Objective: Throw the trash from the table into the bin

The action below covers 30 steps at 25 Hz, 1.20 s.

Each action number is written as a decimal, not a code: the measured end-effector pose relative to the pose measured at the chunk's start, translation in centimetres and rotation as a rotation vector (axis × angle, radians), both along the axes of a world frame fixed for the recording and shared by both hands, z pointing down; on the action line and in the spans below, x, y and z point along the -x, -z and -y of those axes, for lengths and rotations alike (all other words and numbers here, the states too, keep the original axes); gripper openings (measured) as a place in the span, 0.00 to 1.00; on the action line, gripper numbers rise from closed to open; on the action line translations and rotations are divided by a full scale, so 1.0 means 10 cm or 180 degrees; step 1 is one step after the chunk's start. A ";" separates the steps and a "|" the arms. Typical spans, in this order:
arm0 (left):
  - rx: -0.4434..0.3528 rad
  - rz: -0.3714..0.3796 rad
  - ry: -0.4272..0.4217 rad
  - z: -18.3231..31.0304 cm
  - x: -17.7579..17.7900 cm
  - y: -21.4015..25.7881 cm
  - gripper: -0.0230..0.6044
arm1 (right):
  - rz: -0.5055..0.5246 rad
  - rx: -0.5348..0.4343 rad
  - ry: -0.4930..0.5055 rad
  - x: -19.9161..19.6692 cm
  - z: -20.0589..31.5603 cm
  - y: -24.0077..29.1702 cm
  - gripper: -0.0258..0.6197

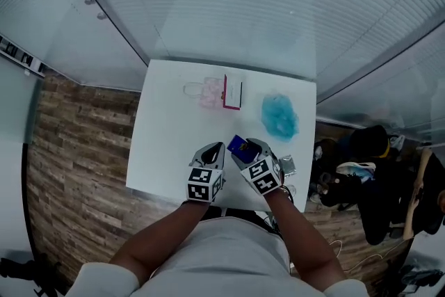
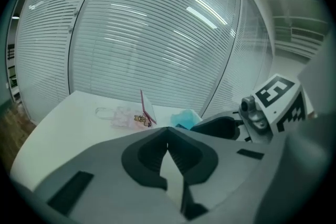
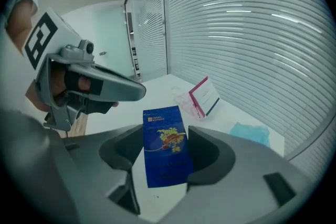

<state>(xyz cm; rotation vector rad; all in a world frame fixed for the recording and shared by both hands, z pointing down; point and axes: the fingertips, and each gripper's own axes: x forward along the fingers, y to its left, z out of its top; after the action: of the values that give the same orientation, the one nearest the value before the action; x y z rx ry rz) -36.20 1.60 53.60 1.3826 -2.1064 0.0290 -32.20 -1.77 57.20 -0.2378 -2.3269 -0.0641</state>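
A blue printed packet [image 1: 238, 145] is off the white table [image 1: 167, 142], pinched between the jaws of my right gripper [image 1: 246, 148]. The right gripper view shows the packet [image 3: 165, 162] upright in that gripper [image 3: 166, 136], with both jaws pressed against it. Just to its left, my left gripper [image 1: 216, 148] hovers over the table's front part. Its jaws [image 2: 168, 132] meet at the tips and hold nothing. Further back lie a clear pink bag [image 1: 207, 91], a pink-edged white card [image 1: 233, 93] and a crumpled blue tissue [image 1: 279, 115]. No bin is in view.
A small silver wrapper [image 1: 287, 165] lies by the table's front right corner. Dark bags and clutter [image 1: 361, 177] sit on the floor to the right of the table. Blinds-covered glass walls [image 1: 278, 3] close in behind the table, with wood floor [image 1: 76, 149] on the left.
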 end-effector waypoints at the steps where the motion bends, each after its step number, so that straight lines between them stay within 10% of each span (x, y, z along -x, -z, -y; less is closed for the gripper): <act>1: -0.0022 0.0019 -0.0037 0.01 -0.01 0.04 0.04 | 0.0051 0.0003 -0.0092 -0.01 0.02 0.06 0.46; 21: -0.0490 0.0325 -0.0673 0.17 -0.40 0.82 0.04 | 0.1178 0.0087 -0.1834 -0.48 0.19 1.21 0.46; 30: -0.0622 0.0420 -0.0913 0.26 -0.56 1.02 0.04 | 0.1379 -0.0046 -0.2034 -0.64 0.21 1.46 0.46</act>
<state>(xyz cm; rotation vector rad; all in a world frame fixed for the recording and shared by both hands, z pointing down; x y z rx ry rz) -30.60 -0.97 43.42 1.8372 -2.0416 0.0315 -25.81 -3.91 42.62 0.5853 -2.7167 0.2040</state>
